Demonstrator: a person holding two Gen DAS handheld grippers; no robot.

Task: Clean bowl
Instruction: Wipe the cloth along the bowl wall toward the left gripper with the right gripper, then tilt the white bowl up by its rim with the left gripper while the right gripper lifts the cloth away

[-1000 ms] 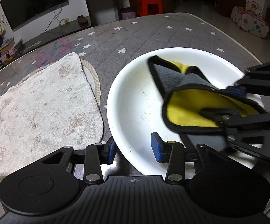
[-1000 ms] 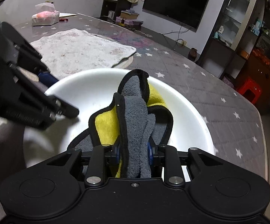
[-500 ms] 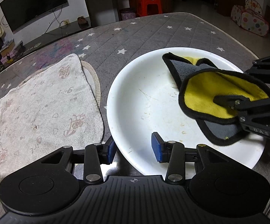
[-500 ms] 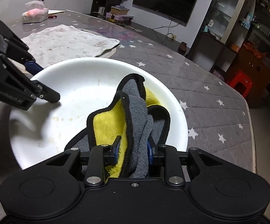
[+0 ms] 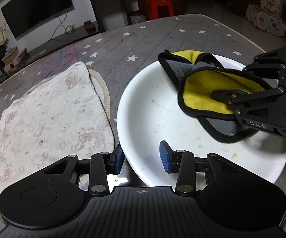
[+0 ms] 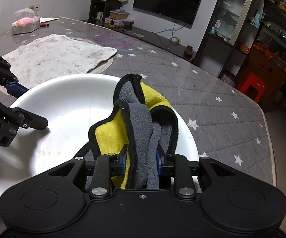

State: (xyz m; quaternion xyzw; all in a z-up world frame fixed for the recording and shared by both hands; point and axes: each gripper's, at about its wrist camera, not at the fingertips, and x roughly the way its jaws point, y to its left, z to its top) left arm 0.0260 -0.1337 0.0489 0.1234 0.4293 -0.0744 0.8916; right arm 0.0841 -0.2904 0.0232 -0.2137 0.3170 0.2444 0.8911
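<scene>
A wide white bowl (image 5: pixel 154 107) (image 6: pixel 67 107) sits on the grey star-patterned table, with faint brown specks near its near edge. My left gripper (image 5: pixel 141 158) is open and straddles the bowl's left rim, one blue pad outside and one inside. My right gripper (image 6: pixel 141 158) is shut on a yellow and grey cloth (image 6: pixel 143 123) (image 5: pixel 204 91) and holds it inside the bowl on its right side. The right gripper also shows in the left wrist view (image 5: pixel 242 91).
A pale patterned towel (image 5: pixel 46 111) (image 6: pixel 55 57) lies flat on the table left of the bowl, over a round mat. A tissue pack (image 6: pixel 25 22) sits far back. The table edge (image 6: pixel 267 130) runs to the right.
My right gripper has dragged the cloth across the bowl from the middle to the right side, then back slightly. The left gripper has stayed at the rim.
</scene>
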